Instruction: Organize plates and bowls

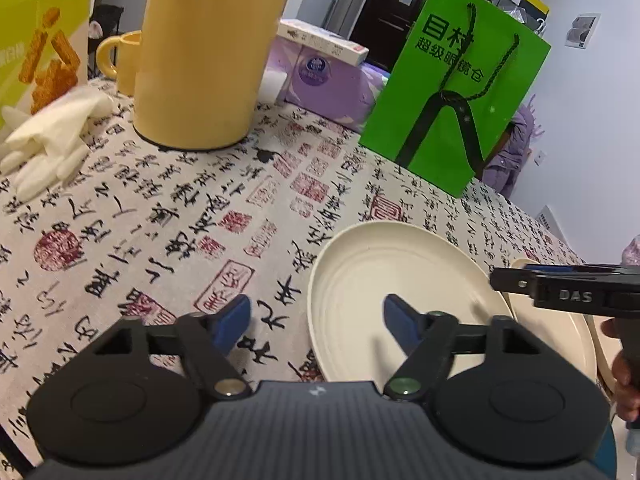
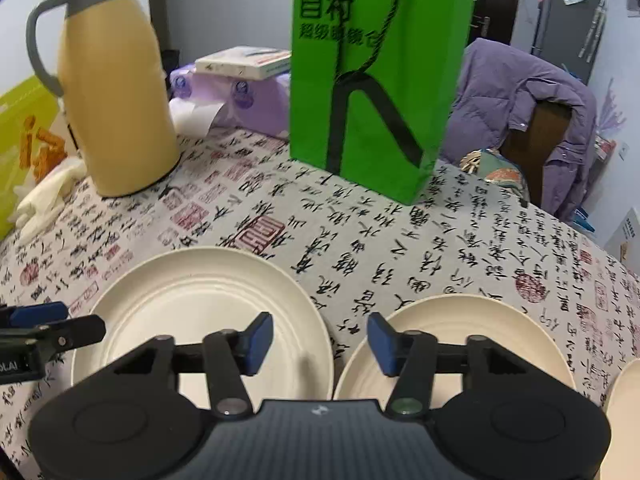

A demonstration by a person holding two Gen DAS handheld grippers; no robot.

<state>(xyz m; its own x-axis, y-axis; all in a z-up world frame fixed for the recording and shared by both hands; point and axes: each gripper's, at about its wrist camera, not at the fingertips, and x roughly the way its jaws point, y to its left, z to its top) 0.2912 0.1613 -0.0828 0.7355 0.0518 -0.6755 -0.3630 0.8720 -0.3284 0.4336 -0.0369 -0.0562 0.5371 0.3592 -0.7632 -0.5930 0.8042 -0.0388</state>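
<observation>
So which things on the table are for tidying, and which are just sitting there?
For the job:
- left plate
- middle plate
- right plate

Just lying about:
- yellow jug
- green bag
- white gloves
- yellow mug
- tissue packs

cream plates [image 2: 208, 292], calligraphy-print tablecloth [image 2: 360, 232], green bag [image 2: 372, 80], yellow flask [image 2: 116, 92]

You have three cream plates on the tabletop [image 2: 400, 240]: the left plate [image 2: 200, 300], the middle plate [image 2: 460, 328] just beside it, and a third plate [image 2: 626, 408] cut off at the right edge. Behind them you can count one yellow thermos jug [image 2: 116, 112], one yellow mug [image 1: 120, 60], one green paper bag [image 2: 372, 80], one pair of white gloves [image 1: 52, 140], one snack box [image 1: 36, 40] and one purple tissue pack [image 1: 324, 80].
</observation>
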